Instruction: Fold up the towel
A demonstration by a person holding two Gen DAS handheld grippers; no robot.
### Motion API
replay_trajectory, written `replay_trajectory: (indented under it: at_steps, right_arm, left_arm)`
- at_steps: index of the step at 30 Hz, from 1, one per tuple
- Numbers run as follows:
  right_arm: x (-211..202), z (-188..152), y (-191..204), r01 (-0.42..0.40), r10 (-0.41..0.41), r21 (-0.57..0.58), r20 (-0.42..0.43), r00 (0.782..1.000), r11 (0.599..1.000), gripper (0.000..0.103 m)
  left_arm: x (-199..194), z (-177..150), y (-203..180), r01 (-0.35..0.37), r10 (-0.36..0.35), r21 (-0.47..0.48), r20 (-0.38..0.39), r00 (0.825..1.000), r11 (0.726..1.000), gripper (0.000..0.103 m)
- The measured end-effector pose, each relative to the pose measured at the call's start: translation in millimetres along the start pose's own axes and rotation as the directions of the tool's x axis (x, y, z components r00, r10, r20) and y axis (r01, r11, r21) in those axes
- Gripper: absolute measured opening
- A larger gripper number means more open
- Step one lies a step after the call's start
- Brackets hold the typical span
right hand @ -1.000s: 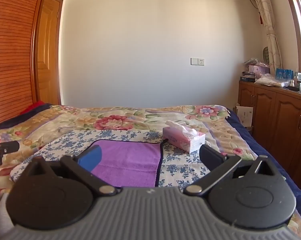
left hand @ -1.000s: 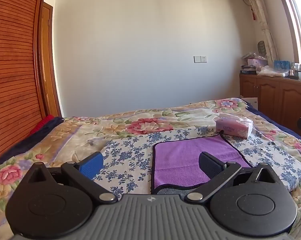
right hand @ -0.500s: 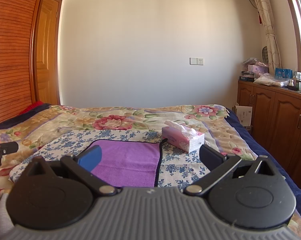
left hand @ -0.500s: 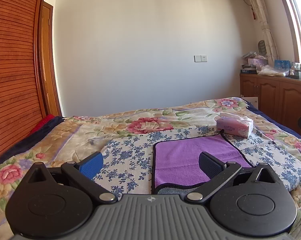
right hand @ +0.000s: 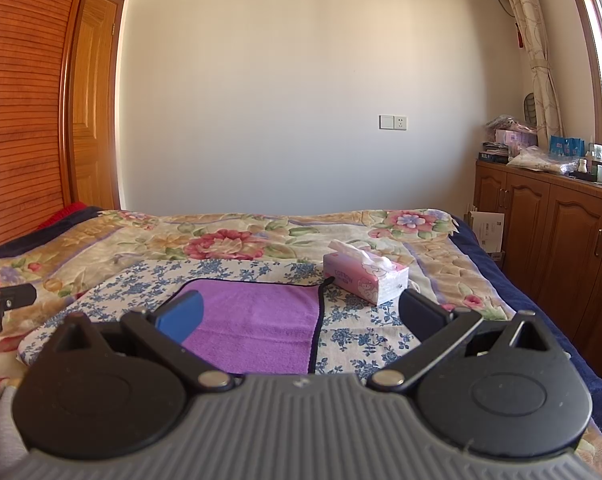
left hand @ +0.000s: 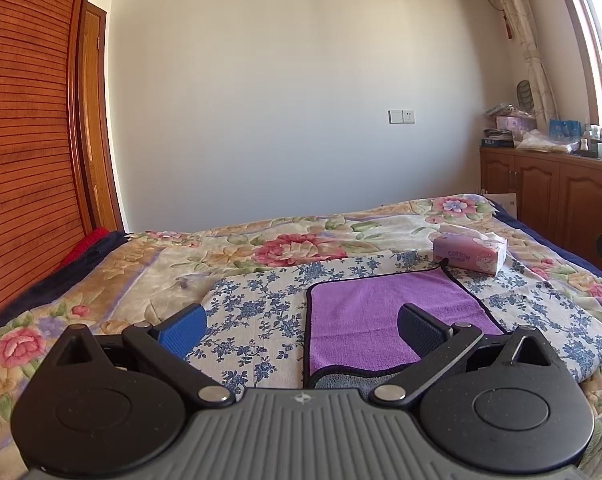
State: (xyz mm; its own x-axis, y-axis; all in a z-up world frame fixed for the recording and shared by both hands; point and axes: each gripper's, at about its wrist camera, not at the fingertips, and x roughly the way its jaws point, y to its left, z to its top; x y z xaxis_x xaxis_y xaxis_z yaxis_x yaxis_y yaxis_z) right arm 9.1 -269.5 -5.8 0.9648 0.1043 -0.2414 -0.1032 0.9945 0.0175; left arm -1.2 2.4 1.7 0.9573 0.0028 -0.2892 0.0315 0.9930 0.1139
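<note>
A purple towel (left hand: pixel 365 312) with a dark border lies flat on a blue-flowered cloth (left hand: pixel 253 312) on the bed. Its near edge shows a grey underside. It also shows in the right wrist view (right hand: pixel 261 328). My left gripper (left hand: pixel 301 330) is open and empty, held above the towel's near left part. My right gripper (right hand: pixel 301 316) is open and empty, above the towel's near right part. The left gripper's tip (right hand: pixel 5 300) shows at the left edge of the right wrist view.
A pink tissue box (left hand: pixel 469 254) stands by the towel's far right corner; it also shows in the right wrist view (right hand: pixel 365 276). A floral quilt (left hand: pixel 301 240) covers the bed. Wooden cabinets (right hand: pixel 549 232) stand on the right, a slatted wardrobe (left hand: pixel 21 160) on the left.
Both grippers have shifted only slightly; the views have barely moved. The towel lies as before.
</note>
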Motion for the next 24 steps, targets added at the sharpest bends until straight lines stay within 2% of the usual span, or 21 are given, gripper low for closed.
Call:
replay_trajectory:
  at_steps: [24]
  right_arm:
    - [0.9, -0.6, -0.8, 0.000, 0.000, -0.001, 0.001, 1.000, 1.000, 0.103]
  left_arm:
    - [2.4, -4.0, 3.1, 0.001, -0.001, 0.001, 0.000, 1.000, 1.000, 0.103]
